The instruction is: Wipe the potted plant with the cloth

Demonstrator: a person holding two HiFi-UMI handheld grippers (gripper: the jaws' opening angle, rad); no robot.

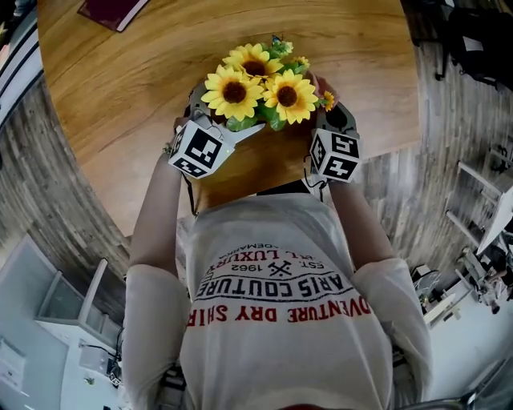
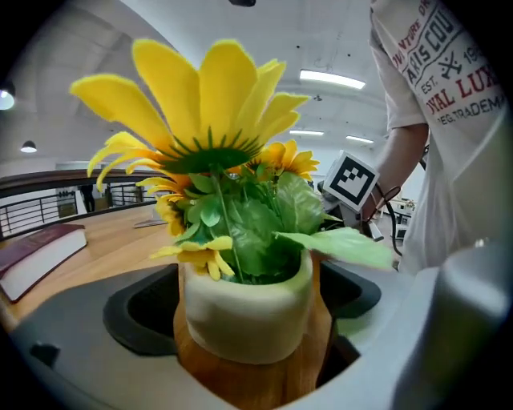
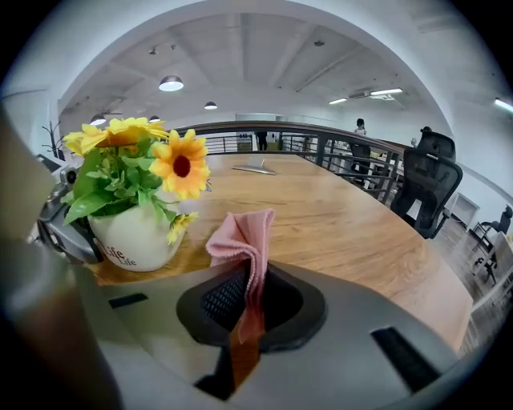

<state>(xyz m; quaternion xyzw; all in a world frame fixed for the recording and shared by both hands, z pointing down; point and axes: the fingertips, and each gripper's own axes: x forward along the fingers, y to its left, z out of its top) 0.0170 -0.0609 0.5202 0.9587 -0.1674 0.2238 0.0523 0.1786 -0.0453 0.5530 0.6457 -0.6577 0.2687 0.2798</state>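
On the round wooden table (image 1: pixel 104 104) a dark red book (image 1: pixel 112 11) lies well apart from both grippers, and a black office chair (image 3: pixel 429 188) is seen beyond the far edge. The white ceramic pot of artificial yellow sunflowers (image 1: pixel 260 88) stands near the table's near edge, between the widely spread jaws of the left gripper (image 2: pixel 248 304). The pads are not pressed on it (one green leaf hangs over a jaw). The pink cloth (image 3: pixel 240 240) is pinched in the closed right gripper (image 3: pixel 247 308), near the pot but apart from it.
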